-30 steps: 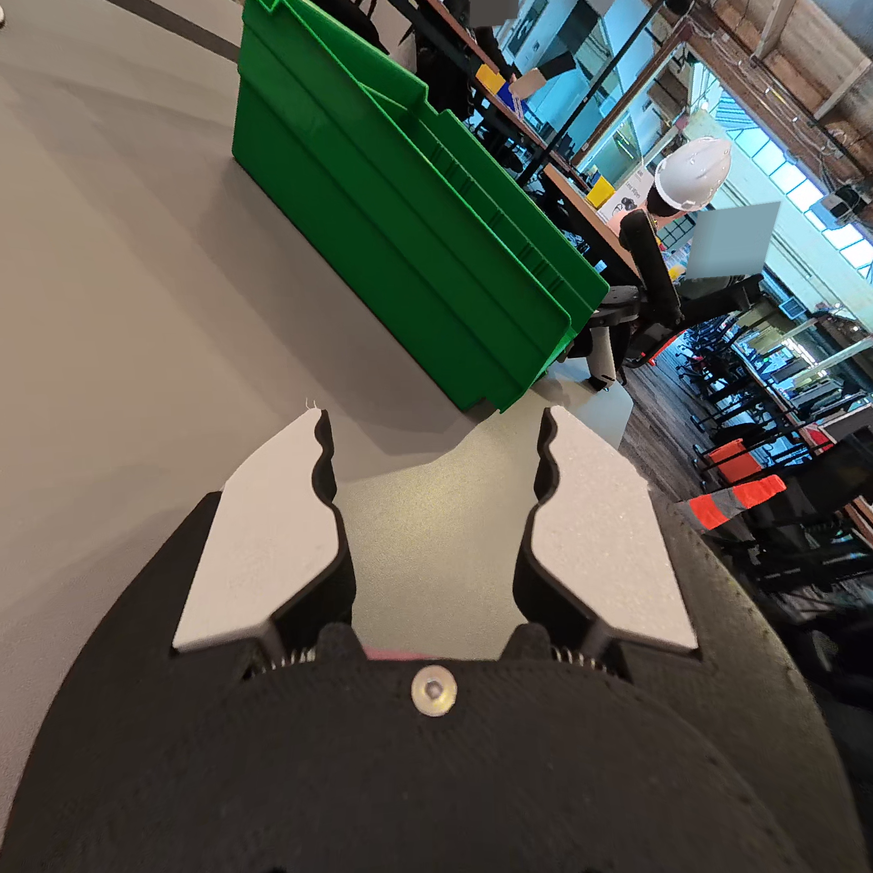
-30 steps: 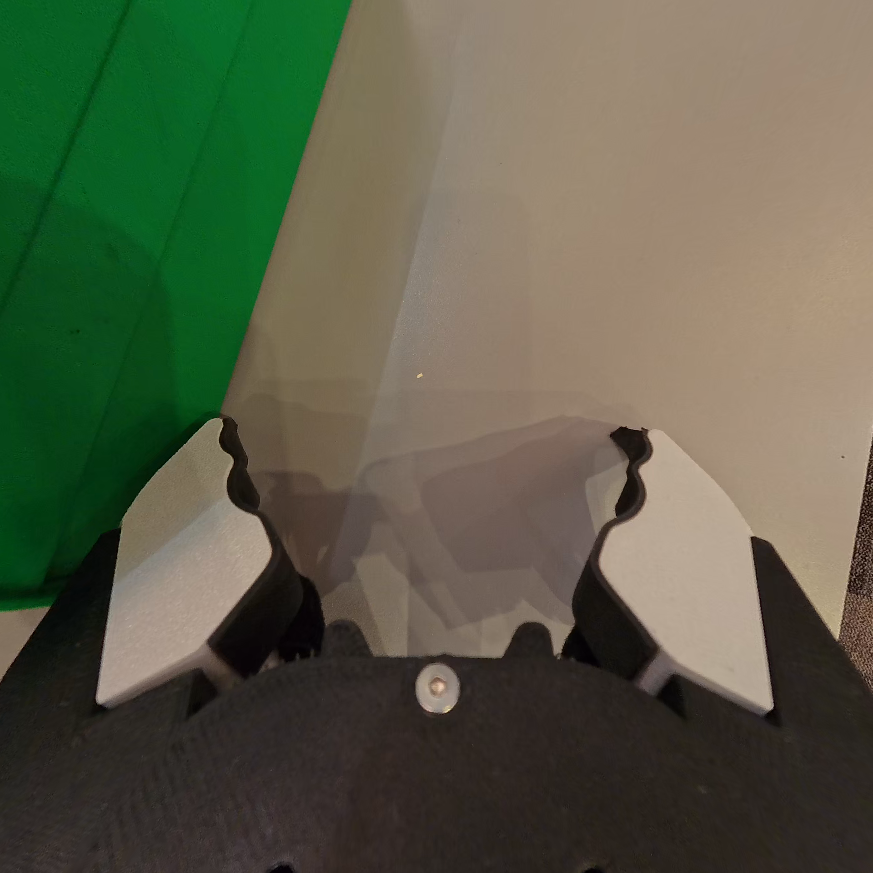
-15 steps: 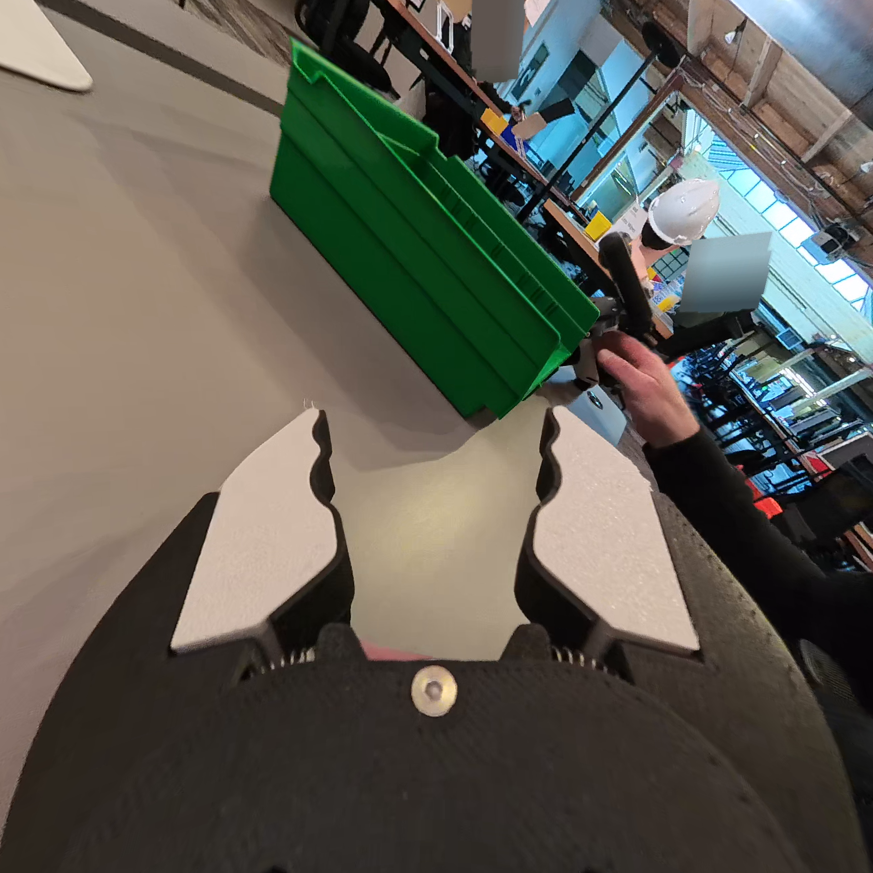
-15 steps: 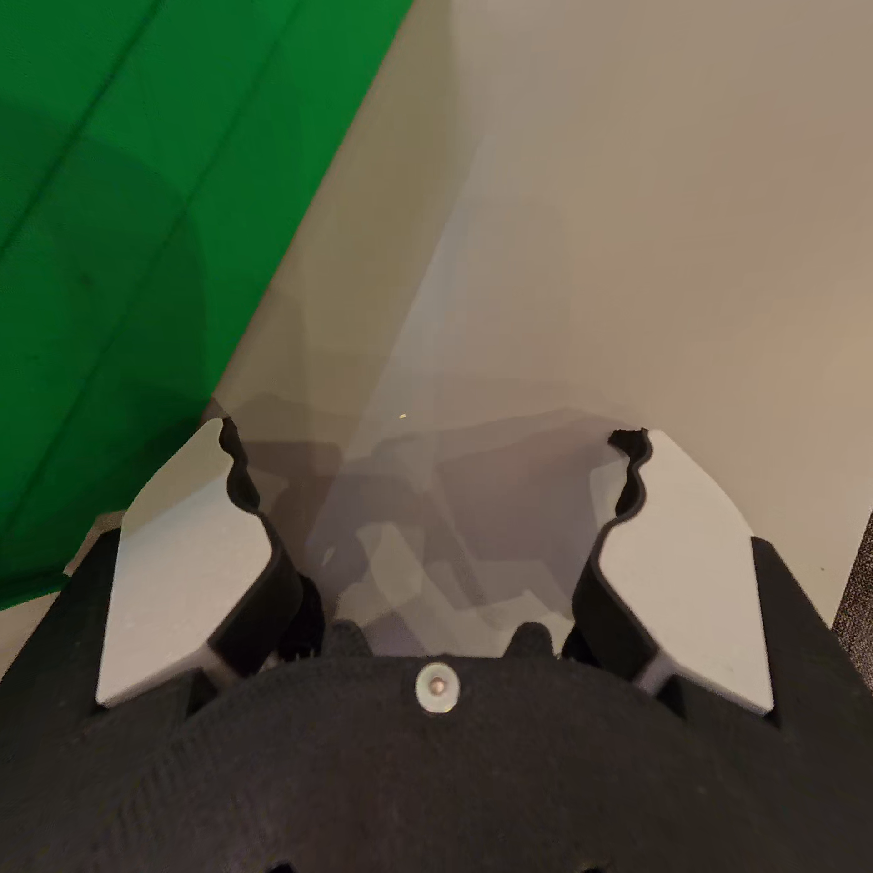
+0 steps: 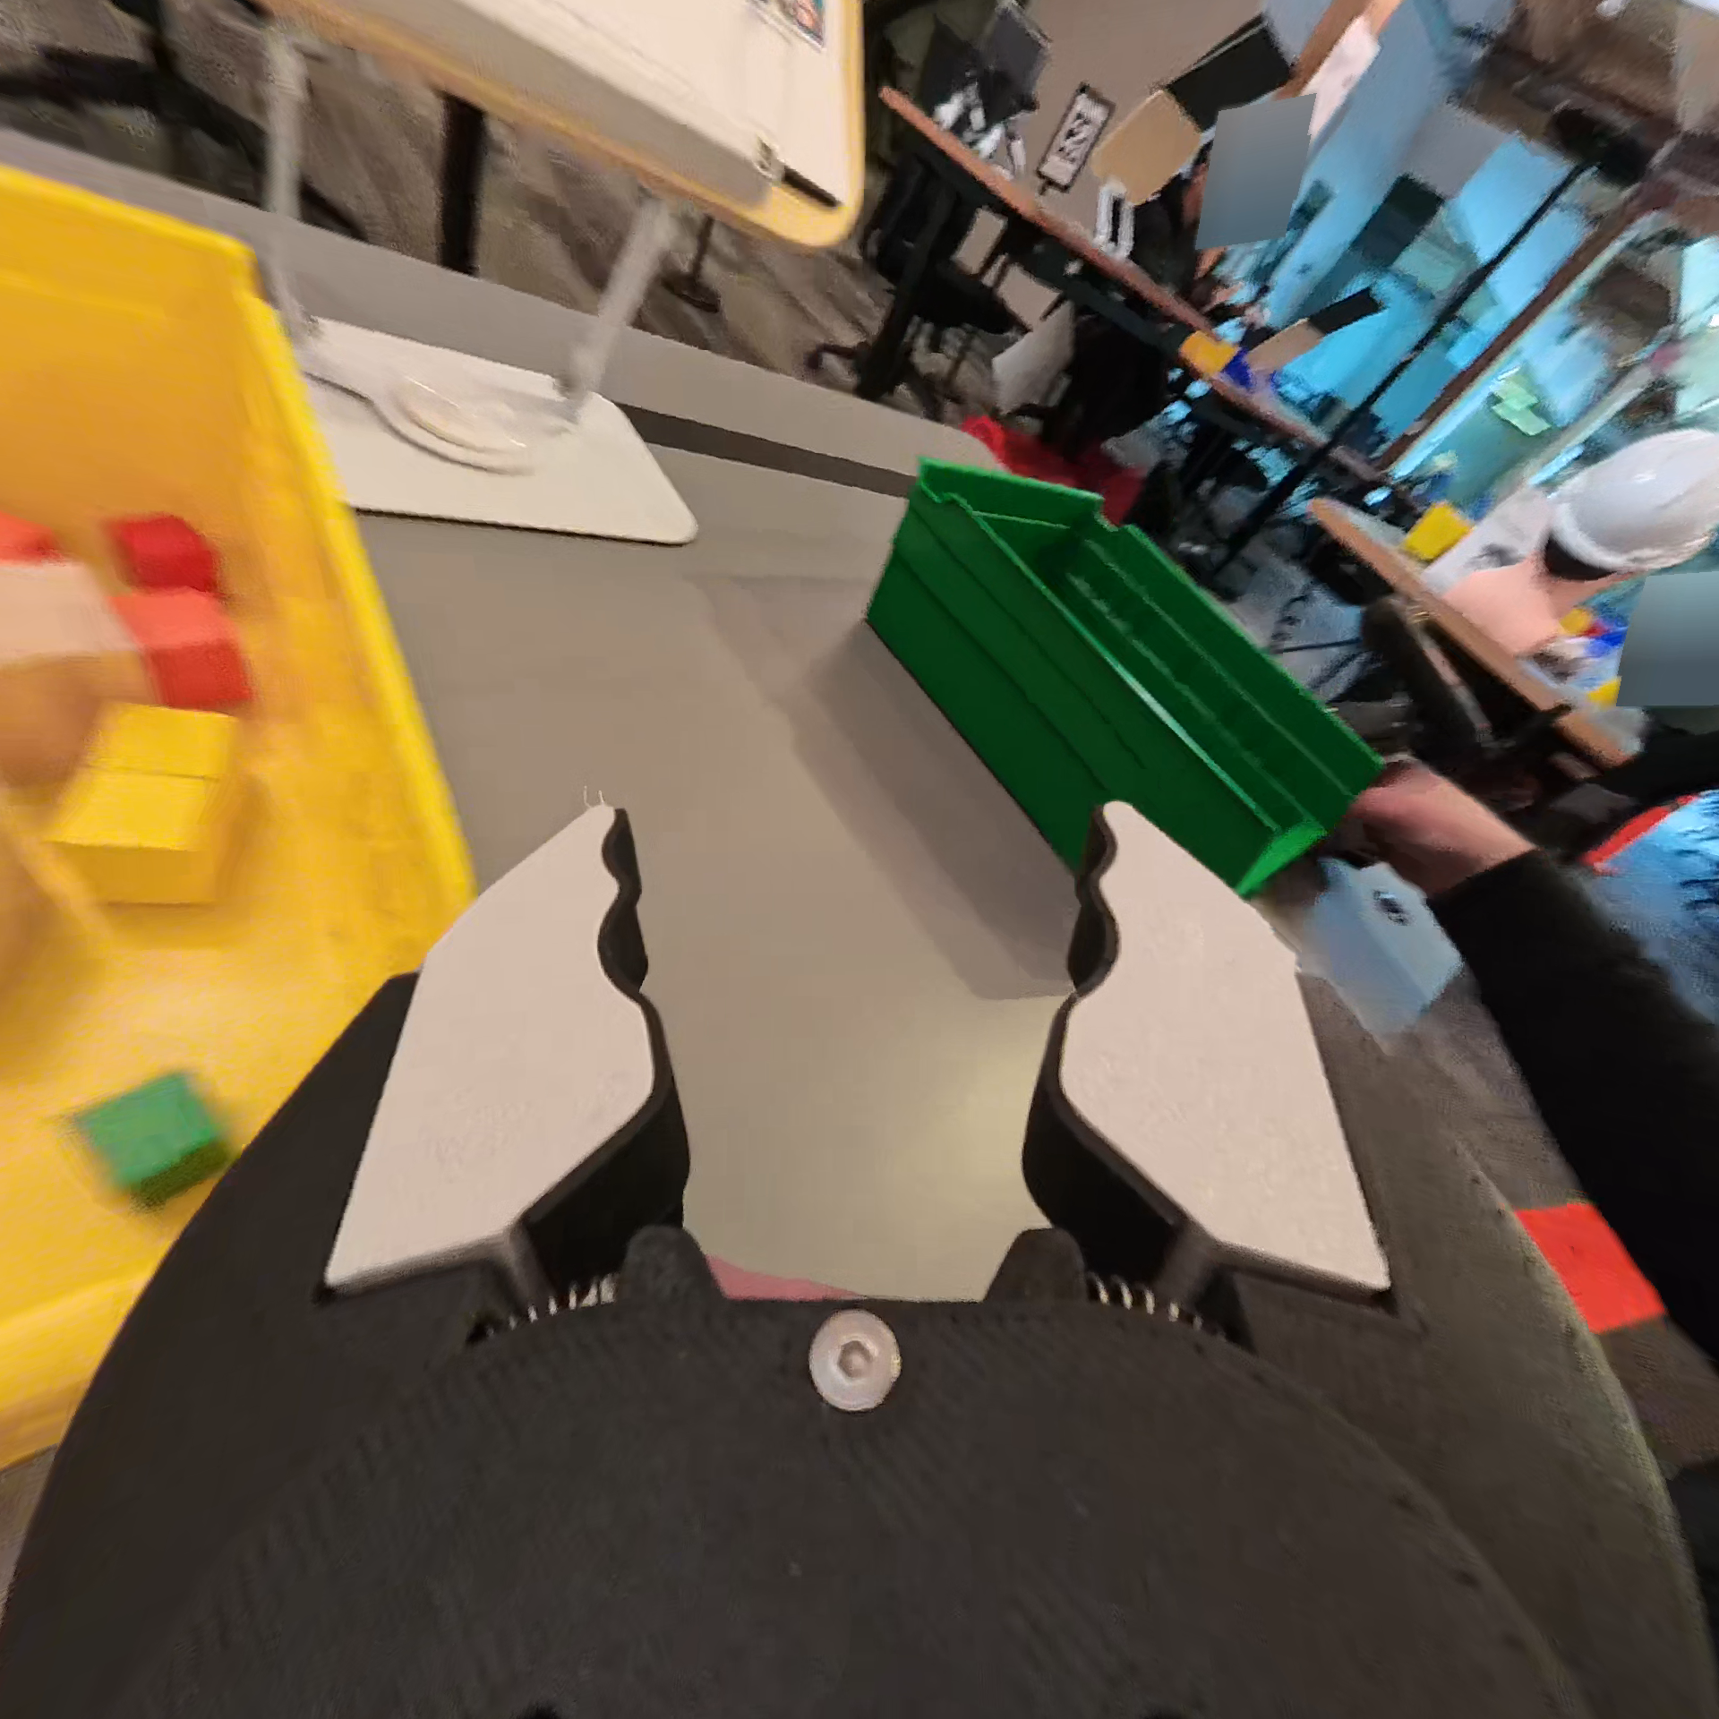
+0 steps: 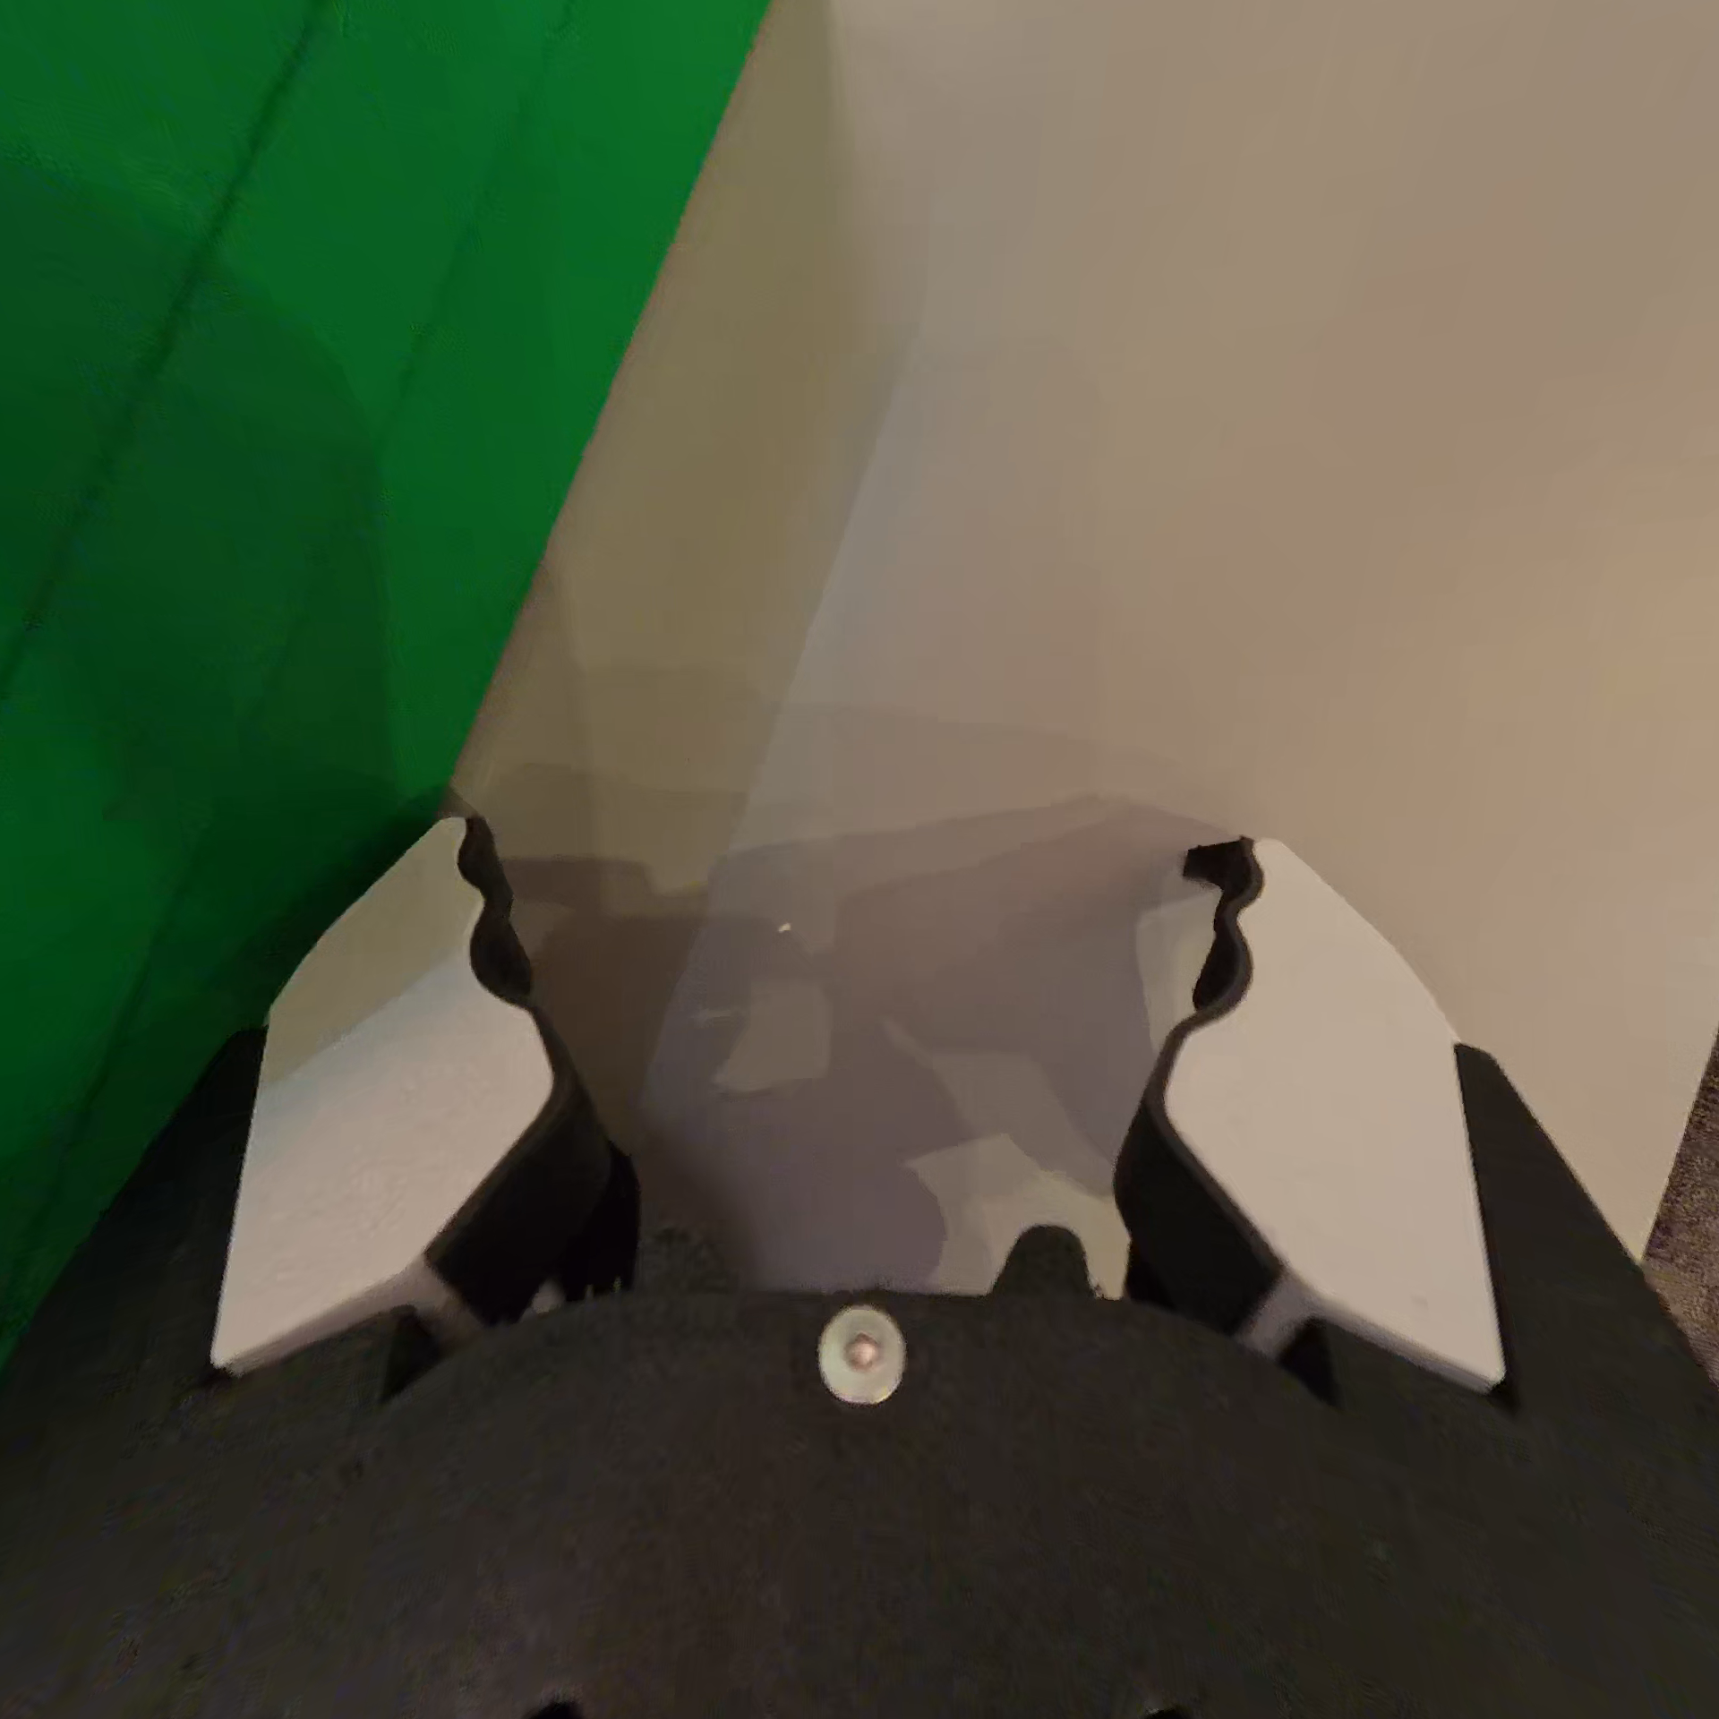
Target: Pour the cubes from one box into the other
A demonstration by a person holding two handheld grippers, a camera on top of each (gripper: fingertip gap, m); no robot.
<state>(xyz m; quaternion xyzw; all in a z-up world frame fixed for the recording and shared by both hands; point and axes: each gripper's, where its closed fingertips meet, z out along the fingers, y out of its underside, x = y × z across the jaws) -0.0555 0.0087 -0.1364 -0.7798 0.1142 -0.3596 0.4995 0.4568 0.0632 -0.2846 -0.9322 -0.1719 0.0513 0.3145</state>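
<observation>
Two boxes on the grey bench (image 5: pixel 744 707), well apart. Far left, yellow box (image 5: pixel 353 707): smooth plastic, near wall just beside the left claw's left finger. Inside it, blurred cubes: red (image 5: pixel 163 553), orange-red (image 5: pixel 186 646), two yellow (image 5: pixel 139 819), one green (image 5: pixel 153 1135) nearest the camera, lying apart from the others. A pale blurred shape at the far left edge covers part of them; cannot tell what it is.

Behind the box, a white mat (image 5: pixel 521 474) with a clear round dish on it.

Left claw (image 5: pixel 856 828): white flat fingers with wavy black inner edges, spread apart, nothing between them, bare bench beneath.

Right of centre, green box (image 5: pixel 1023 688): long, ribbed rim; no cubes can be seen inside it. At its near right corner, a hand (image 5: pixel 1423 828) in a dark sleeve.

Right wrist view: green box wall (image 6: pixel 233 465) fills the left; right claw (image 6: pixel 846 846) spread apart, empty, over pale bench (image 6: pixel 1209 419), its left finger close to the wall.
</observation>
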